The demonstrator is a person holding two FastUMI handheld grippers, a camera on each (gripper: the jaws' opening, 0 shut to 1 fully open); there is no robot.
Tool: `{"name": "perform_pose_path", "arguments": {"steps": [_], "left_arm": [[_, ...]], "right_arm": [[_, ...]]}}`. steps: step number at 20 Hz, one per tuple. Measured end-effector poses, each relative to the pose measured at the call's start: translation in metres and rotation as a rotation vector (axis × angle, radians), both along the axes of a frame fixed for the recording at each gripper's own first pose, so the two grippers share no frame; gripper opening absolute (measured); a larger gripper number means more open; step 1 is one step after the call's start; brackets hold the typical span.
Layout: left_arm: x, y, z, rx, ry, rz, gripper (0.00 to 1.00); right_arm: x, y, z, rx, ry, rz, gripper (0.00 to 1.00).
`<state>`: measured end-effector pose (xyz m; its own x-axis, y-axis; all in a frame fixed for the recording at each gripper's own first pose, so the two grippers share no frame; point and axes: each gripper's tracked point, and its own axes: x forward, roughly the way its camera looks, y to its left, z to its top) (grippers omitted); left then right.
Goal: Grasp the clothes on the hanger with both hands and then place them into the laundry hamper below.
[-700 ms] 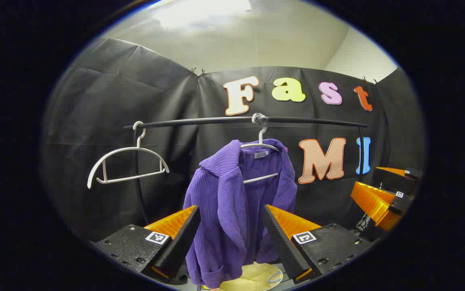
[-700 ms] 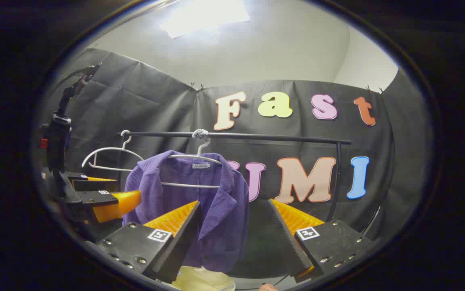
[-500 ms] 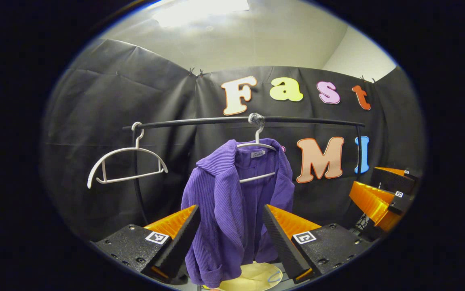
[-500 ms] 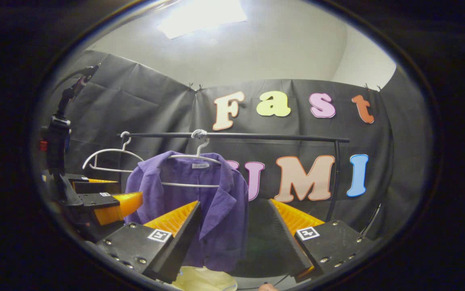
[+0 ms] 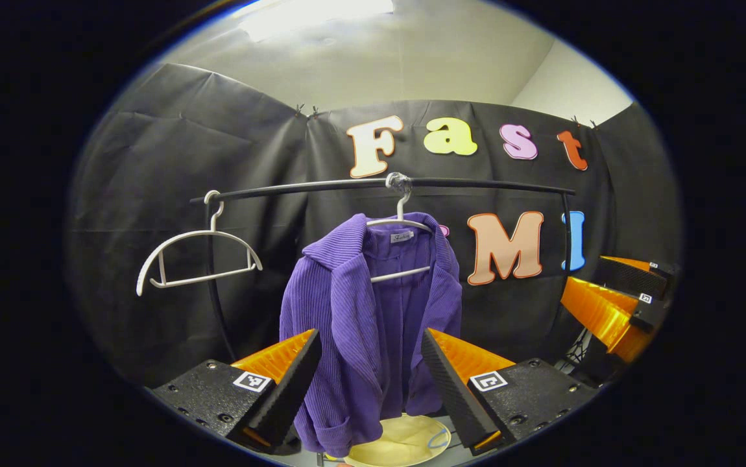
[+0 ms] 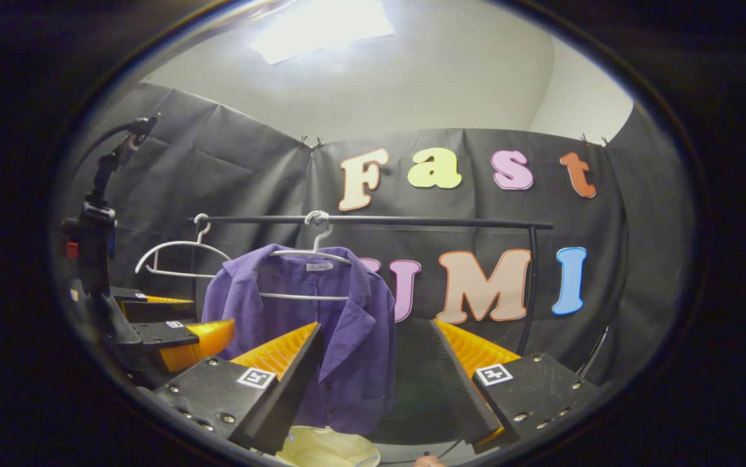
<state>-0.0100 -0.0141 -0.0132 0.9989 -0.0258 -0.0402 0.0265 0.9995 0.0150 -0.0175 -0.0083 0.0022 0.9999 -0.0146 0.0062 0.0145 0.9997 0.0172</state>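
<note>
Purple ribbed jacket (image 5: 373, 324) hung open-fronted on one white hanger (image 5: 402, 224); a second hanger (image 5: 194, 256) hung bare, left on the rail (image 5: 477, 186). Two grippers, left gripper (image 5: 370, 379) and right gripper (image 6: 373, 373), jaws wide, held nothing. One yellow hamper (image 5: 405, 441) sat below.

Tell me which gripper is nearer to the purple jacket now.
Probably the left. The left gripper frames the purple jacket between its open fingers. The right gripper is also open, with the jacket beyond its left finger. Neither touches it.

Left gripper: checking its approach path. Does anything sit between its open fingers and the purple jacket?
No. In the left gripper view, the left gripper faces the purple jacket with bare space between.
</note>
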Motion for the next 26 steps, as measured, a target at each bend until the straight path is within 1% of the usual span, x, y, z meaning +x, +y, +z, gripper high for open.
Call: {"name": "perform_pose_path", "arguments": {"steps": [5, 12, 13, 14, 15, 17, 18, 19, 23, 26], "left_arm": [[0.013, 0.005, -0.015, 0.008, 0.017, 0.024, 0.93], [0.051, 0.008, -0.039, 0.031, 0.045, 0.068, 0.92], [0.059, 0.009, -0.040, 0.034, 0.046, 0.076, 0.95], [0.065, 0.011, -0.044, 0.032, 0.049, 0.084, 0.92], [0.071, 0.011, -0.046, 0.028, 0.054, 0.086, 0.92], [0.083, 0.012, -0.049, 0.021, 0.058, 0.091, 0.89], [0.087, 0.014, -0.051, 0.022, 0.057, 0.094, 0.80], [0.090, 0.016, -0.051, 0.025, 0.058, 0.097, 0.77], [0.099, 0.019, -0.053, 0.029, 0.072, 0.078, 0.40], [0.101, 0.025, -0.050, 0.031, 0.070, 0.079, 0.12]], "right_arm": [[0.000, -0.004, -0.002, -0.001, 0.001, -0.008, 0.96], [0.004, -0.012, -0.003, -0.013, 0.005, -0.024, 0.96], [0.006, -0.016, -0.004, -0.014, 0.007, -0.025, 0.96], [0.008, -0.017, -0.004, -0.015, 0.007, -0.026, 0.96], [0.010, -0.018, -0.004, -0.017, 0.008, -0.026, 0.96], [0.013, -0.021, -0.006, -0.018, 0.010, -0.027, 0.96], [0.015, -0.022, -0.006, -0.018, 0.009, -0.029, 0.96], [0.016, -0.024, -0.007, -0.017, 0.009, -0.032, 0.96], [0.020, -0.029, -0.014, -0.001, 0.017, -0.037, 0.96], [0.025, -0.031, -0.018, -0.011, 0.024, -0.036, 0.96]]}}
